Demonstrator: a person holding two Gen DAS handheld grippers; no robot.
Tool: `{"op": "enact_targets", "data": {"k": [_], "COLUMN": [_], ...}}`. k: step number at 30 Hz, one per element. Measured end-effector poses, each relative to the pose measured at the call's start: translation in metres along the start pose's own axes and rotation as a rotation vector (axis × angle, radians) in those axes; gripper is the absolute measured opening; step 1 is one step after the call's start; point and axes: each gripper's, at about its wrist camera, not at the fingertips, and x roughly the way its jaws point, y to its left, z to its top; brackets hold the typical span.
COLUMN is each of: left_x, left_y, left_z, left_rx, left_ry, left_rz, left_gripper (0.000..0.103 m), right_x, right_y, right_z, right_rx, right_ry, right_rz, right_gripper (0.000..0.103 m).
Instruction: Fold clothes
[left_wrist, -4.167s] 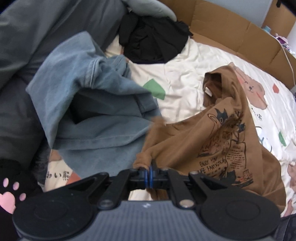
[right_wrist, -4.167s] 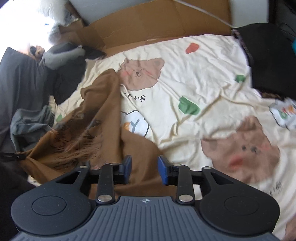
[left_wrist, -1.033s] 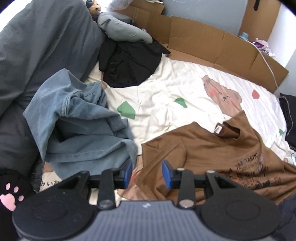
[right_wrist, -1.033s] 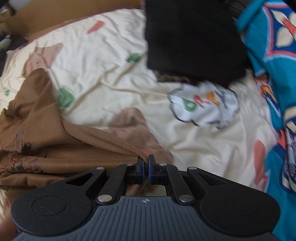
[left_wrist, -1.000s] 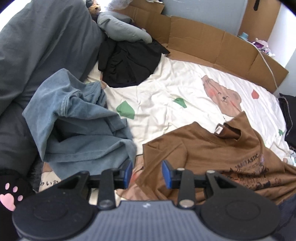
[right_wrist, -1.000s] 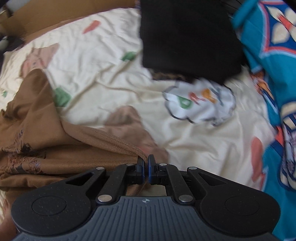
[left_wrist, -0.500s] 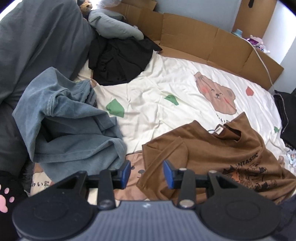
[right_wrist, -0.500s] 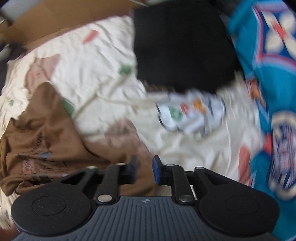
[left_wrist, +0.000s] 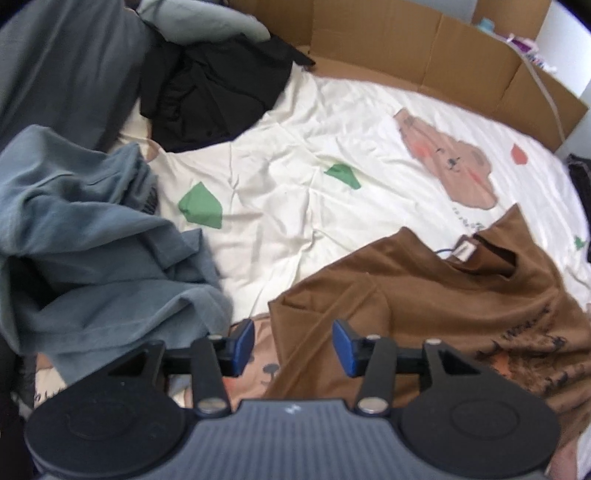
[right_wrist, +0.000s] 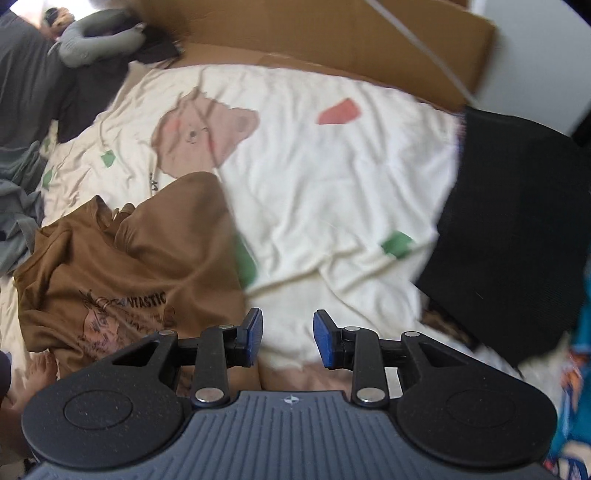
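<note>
A brown printed T-shirt (left_wrist: 436, 295) lies spread but wrinkled on the cream bear-print sheet (left_wrist: 295, 155), collar toward the far side. My left gripper (left_wrist: 293, 345) hovers open over the shirt's near left sleeve edge, holding nothing. In the right wrist view the same brown T-shirt (right_wrist: 140, 266) lies at the left, and my right gripper (right_wrist: 288, 338) stands open above bare sheet (right_wrist: 332, 177) just right of the shirt's edge, nothing between its blue pads.
A crumpled blue-grey garment (left_wrist: 92, 251) lies left of the shirt. A black garment (left_wrist: 214, 77) sits at the far left, cardboard walls (left_wrist: 424, 48) line the back. A folded black garment (right_wrist: 517, 229) lies at the right. A person's bare foot (right_wrist: 37, 373) shows at the lower left.
My right gripper let go of the brown shirt's hem, opened, and swung left toward the middle of the bed. My left gripper stayed open and moved slightly closer to the sleeve.
</note>
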Motion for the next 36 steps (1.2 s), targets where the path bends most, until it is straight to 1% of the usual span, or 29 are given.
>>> {"op": "enact_targets", "data": {"k": [3, 5, 7, 8, 10, 13, 16, 17, 21, 24, 26, 27, 30, 33, 36], "left_x": [0.028, 0.047, 0.061, 0.064, 0.059, 0.053, 0.05, 0.049, 0.047, 0.036, 0.024, 0.017, -0.016, -0.047, -0.073], "left_y": [-0.002, -0.002, -0.001, 0.0, 0.003, 0.01, 0.02, 0.022, 0.024, 0.027, 0.028, 0.029, 0.03, 0.028, 0.028], "left_z": [0.011, 0.017, 0.022, 0.023, 0.027, 0.036, 0.043, 0.045, 0.052, 0.043, 0.031, 0.025, 0.001, -0.014, -0.023], "left_rx": [0.006, 0.006, -0.006, -0.019, -0.04, -0.077, -0.154, -0.171, -0.161, -0.196, -0.237, -0.259, -0.332, -0.322, -0.315], "left_ry": [0.031, 0.054, 0.094, 0.112, 0.123, 0.128, 0.151, 0.154, 0.142, 0.119, 0.091, 0.079, 0.063, 0.059, 0.04], "left_rz": [0.015, 0.024, 0.05, 0.06, 0.053, 0.02, 0.003, 0.0, -0.016, -0.004, 0.005, 0.01, 0.009, 0.026, 0.046], "left_gripper": [0.05, 0.051, 0.049, 0.048, 0.048, 0.049, 0.049, 0.049, 0.049, 0.049, 0.049, 0.049, 0.051, 0.053, 0.055], "right_x": [0.041, 0.065, 0.079, 0.084, 0.092, 0.083, 0.07, 0.068, 0.064, 0.07, 0.075, 0.071, 0.036, 0.001, -0.033], "right_y": [-0.001, 0.001, 0.006, 0.01, 0.017, 0.033, 0.047, 0.05, 0.06, 0.069, 0.079, 0.082, 0.086, 0.088, 0.086], "right_z": [0.01, 0.015, 0.02, 0.023, 0.029, 0.048, 0.071, 0.079, 0.111, 0.125, 0.126, 0.125, 0.117, 0.108, 0.1], "right_rx": [0.042, 0.043, 0.046, 0.045, 0.042, -0.022, -0.119, -0.14, -0.21, -0.214, -0.242, -0.259, -0.245, -0.214, -0.153], "right_ry": [0.023, 0.047, 0.066, 0.073, 0.086, 0.113, 0.127, 0.137, 0.159, 0.149, 0.17, 0.175, 0.14, 0.107, 0.045], "right_rz": [0.052, 0.071, 0.092, 0.103, 0.125, 0.174, 0.199, 0.194, 0.161, 0.125, 0.088, 0.065, 0.052, 0.06, 0.04], "right_gripper": [0.037, 0.037, 0.037, 0.037, 0.037, 0.037, 0.037, 0.037, 0.037, 0.037, 0.037, 0.037, 0.038, 0.046, 0.047]}}
